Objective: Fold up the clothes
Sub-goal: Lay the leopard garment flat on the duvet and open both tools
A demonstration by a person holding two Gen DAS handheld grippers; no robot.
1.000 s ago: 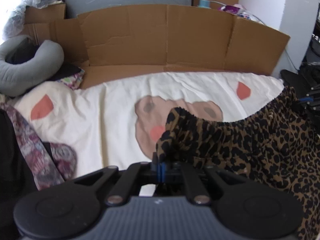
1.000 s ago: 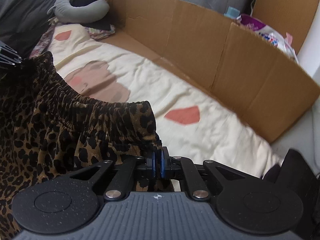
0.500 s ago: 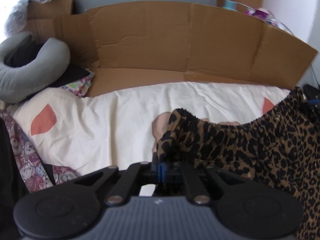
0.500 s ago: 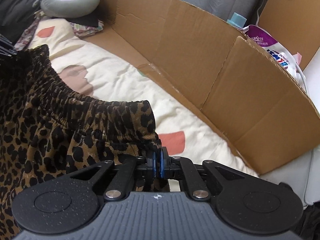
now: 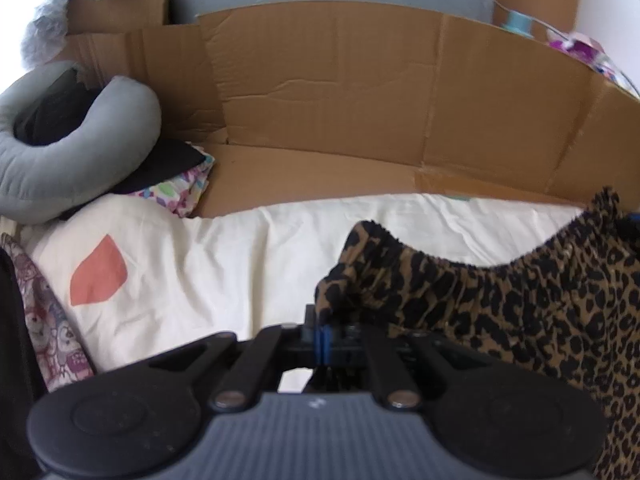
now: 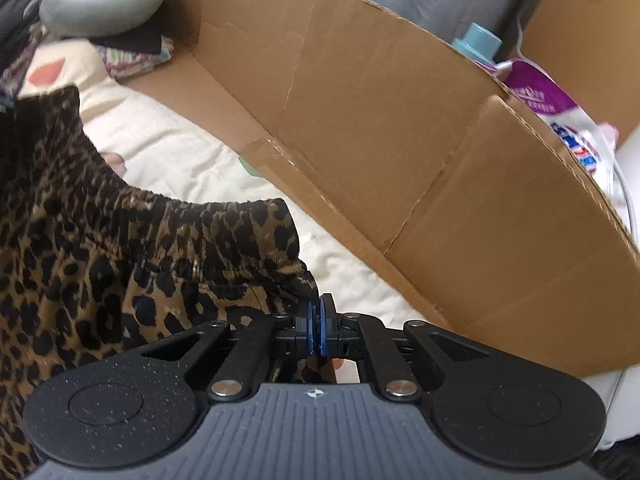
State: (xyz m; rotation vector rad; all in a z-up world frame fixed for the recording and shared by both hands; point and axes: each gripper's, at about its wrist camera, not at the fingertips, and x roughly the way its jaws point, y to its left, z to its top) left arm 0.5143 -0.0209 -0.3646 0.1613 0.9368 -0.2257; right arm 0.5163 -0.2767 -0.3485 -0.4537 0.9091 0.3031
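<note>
A leopard-print garment (image 5: 520, 300) with a gathered elastic waistband hangs stretched between both grippers above a cream bed sheet (image 5: 240, 252). My left gripper (image 5: 323, 336) is shut on one corner of the waistband. In the right wrist view the same leopard-print garment (image 6: 120, 260) fills the left side, and my right gripper (image 6: 316, 334) is shut on the waistband's other corner. The cloth sags between the two grips and drapes down below them.
A flattened cardboard wall (image 5: 380, 112) stands along the far side of the bed; the cardboard wall (image 6: 400, 140) is close ahead in the right wrist view. A grey neck pillow (image 5: 60, 152) and folded patterned cloth (image 5: 180, 192) lie at the left. A bottle (image 6: 478, 42) and a detergent bag (image 6: 560, 120) sit behind the cardboard.
Both grippers have carried the garment across the bed toward the cardboard wall, which now looms larger. The bear print on the sheet has slipped under the cloth. Both grips stay shut.
</note>
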